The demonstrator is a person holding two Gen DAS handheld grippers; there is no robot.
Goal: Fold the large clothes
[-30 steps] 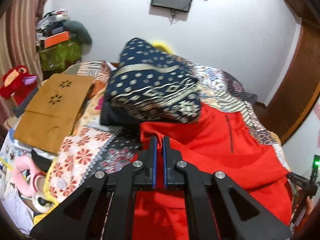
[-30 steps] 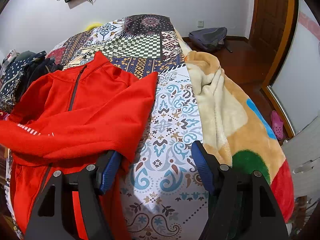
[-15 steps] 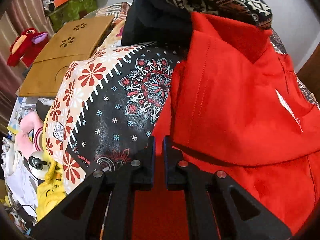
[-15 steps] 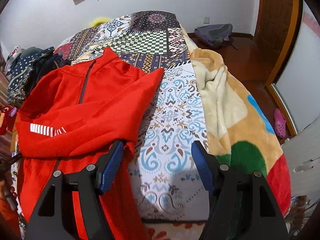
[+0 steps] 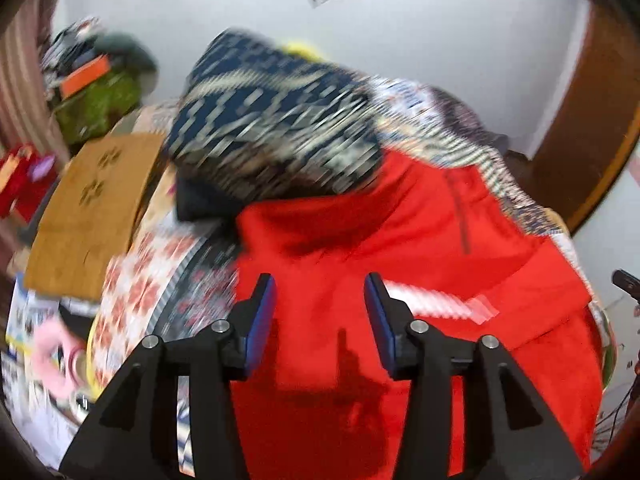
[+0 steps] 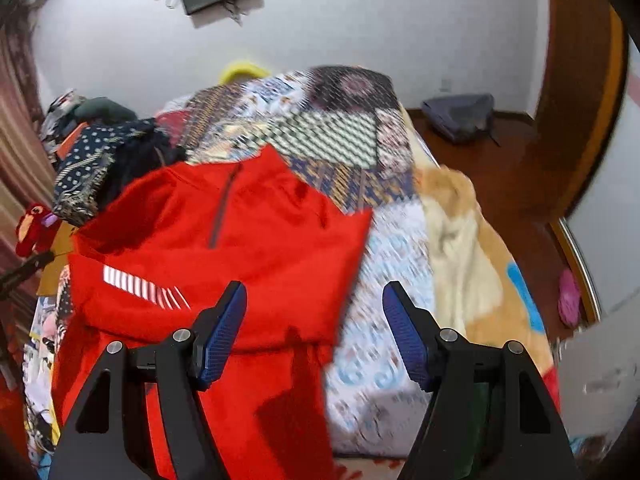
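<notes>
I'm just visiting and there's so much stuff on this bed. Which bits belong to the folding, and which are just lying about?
Part of the job:
- red zip-neck top, sleeve folded across
- left gripper, jaws just opened, nothing between them
- right gripper, open

Lying about:
- navy patterned cloth pile
- cream and orange blanket
- patchwork bedspread
- grey backpack

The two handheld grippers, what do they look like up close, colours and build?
Both match. The left gripper and the right gripper each have two matte black plastic fingers with triangular cut-outs, joined by linkage bars with round silver pivot pins. Each fingertip carries a blue textured rubber pad. No cables, markings, hands or sleeves are visible.
</notes>
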